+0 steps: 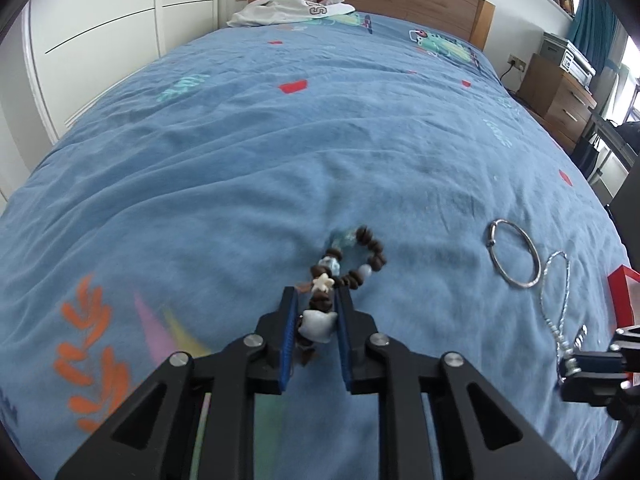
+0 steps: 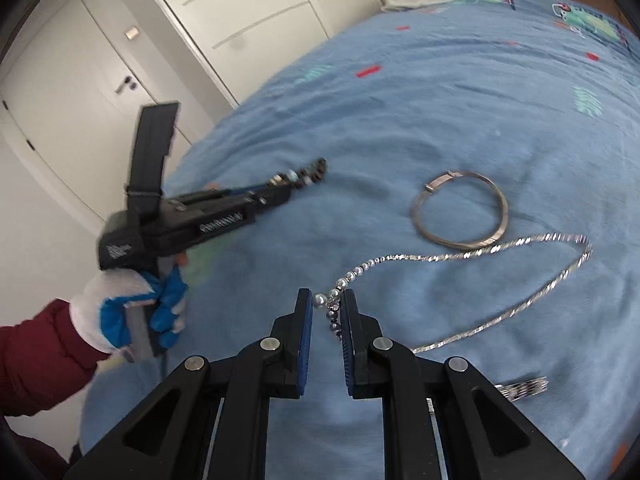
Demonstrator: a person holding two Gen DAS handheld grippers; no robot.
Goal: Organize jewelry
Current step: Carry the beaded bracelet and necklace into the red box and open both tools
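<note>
A bracelet [image 1: 352, 256] of brown beads with pale blue beads, a white star and a white shell hangs just over the blue bedspread [image 1: 280, 160]. My left gripper [image 1: 318, 308] is shut on it, the shell pinched between the blue pads. The right wrist view shows that gripper [image 2: 280, 196] from the side with the bracelet [image 2: 314, 170] at its tip. My right gripper [image 2: 327, 308] is shut on the pearl end of a silver necklace [image 2: 400, 258], whose chain loops over the bed. A silver bangle [image 1: 516, 285] [image 2: 460, 245] lies flat between both.
A red box edge [image 1: 620, 292] shows at the far right. A metal watch band [image 2: 524, 388] lies by my right gripper. White clothes [image 1: 288, 10] rest at the headboard. A gloved hand [image 2: 132, 312] with a dark red sleeve holds the left gripper.
</note>
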